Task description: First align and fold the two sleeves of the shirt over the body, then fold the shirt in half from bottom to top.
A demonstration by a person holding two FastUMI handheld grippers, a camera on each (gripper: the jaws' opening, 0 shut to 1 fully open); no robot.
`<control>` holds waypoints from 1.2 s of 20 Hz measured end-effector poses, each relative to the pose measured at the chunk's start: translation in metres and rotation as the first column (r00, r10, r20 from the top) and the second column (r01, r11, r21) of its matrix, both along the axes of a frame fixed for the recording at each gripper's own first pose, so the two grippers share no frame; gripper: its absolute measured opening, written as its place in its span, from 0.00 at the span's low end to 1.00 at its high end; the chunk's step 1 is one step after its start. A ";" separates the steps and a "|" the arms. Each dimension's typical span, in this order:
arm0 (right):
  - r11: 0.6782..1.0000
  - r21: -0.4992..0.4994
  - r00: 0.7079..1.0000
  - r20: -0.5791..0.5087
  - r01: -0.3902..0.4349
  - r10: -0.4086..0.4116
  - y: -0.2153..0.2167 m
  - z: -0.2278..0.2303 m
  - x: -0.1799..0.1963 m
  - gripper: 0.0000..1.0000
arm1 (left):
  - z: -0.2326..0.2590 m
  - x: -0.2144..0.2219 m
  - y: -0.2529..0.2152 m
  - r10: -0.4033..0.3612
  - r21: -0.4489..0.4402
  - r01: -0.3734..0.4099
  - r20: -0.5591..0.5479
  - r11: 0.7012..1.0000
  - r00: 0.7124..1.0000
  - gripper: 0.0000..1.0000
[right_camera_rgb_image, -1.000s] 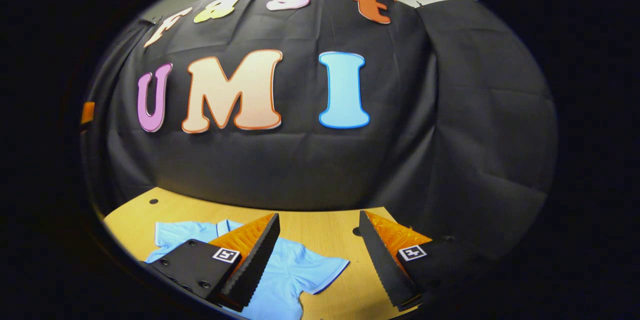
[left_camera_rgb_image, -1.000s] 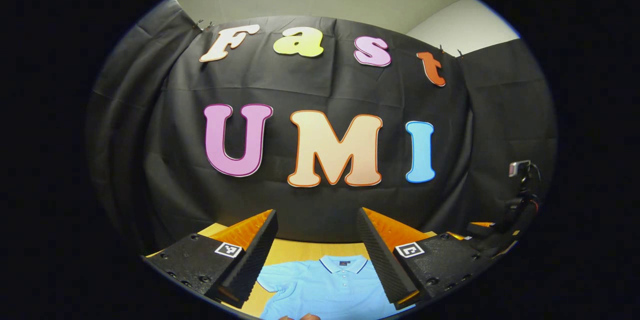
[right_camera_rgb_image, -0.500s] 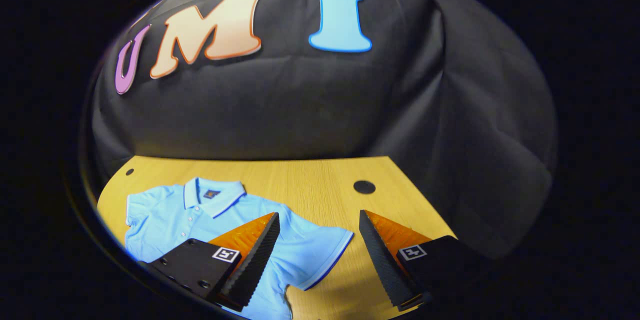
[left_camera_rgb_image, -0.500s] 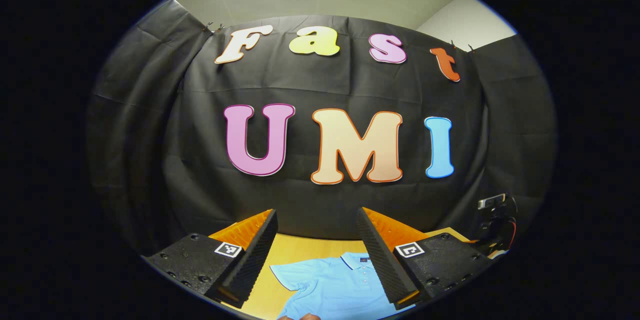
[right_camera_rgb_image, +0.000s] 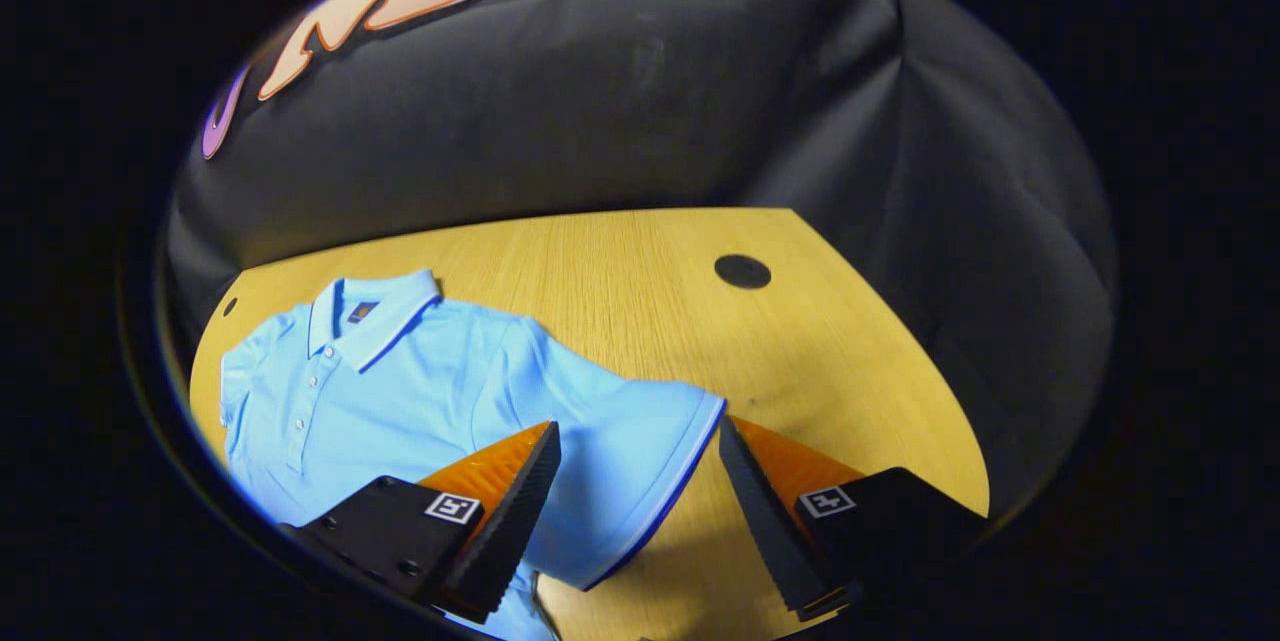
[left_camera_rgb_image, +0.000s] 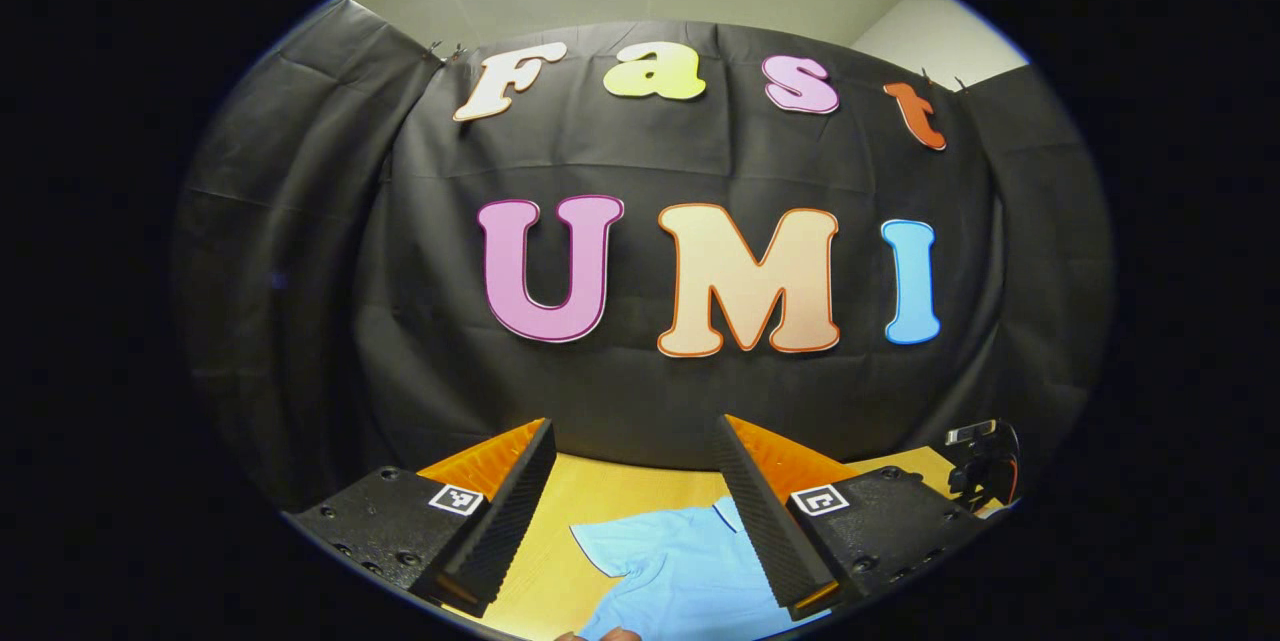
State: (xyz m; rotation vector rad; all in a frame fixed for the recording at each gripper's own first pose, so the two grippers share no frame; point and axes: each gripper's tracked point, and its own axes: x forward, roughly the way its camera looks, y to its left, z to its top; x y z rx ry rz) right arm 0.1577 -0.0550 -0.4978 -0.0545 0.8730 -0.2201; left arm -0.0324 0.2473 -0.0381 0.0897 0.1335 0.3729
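A light blue polo shirt [right_camera_rgb_image: 400, 391] lies flat on the wooden table [right_camera_rgb_image: 640, 271], collar toward the booth wall. One short sleeve [right_camera_rgb_image: 640, 451] with a dark trimmed cuff spreads out toward the table's middle. My right gripper [right_camera_rgb_image: 640, 521] hangs open just above that sleeve, its fingers on either side of the cuff, not touching it that I can tell. In the left gripper view the shirt [left_camera_rgb_image: 680, 566] shows low between the fingers, its other sleeve [left_camera_rgb_image: 610, 546] spread out. My left gripper [left_camera_rgb_image: 635, 521] is open, held well above the table.
A round dark hole [right_camera_rgb_image: 742, 271] sits in the table past the sleeve. A small camera on a stand [left_camera_rgb_image: 985, 466] stands at the table's right edge in the left gripper view. A fingertip [left_camera_rgb_image: 600, 635] shows at that view's bottom edge.
My right gripper has tilted down and moved in over the shirt's sleeve. The left gripper has swung left, so the shirt slid right between its fingers.
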 end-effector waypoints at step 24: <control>0.959 0.284 0.999 0.031 -0.005 -0.004 0.086 0.036 0.018 0.04 | -0.044 0.018 0.027 -0.007 -0.092 0.000 -0.076 0.996 0.997 0.95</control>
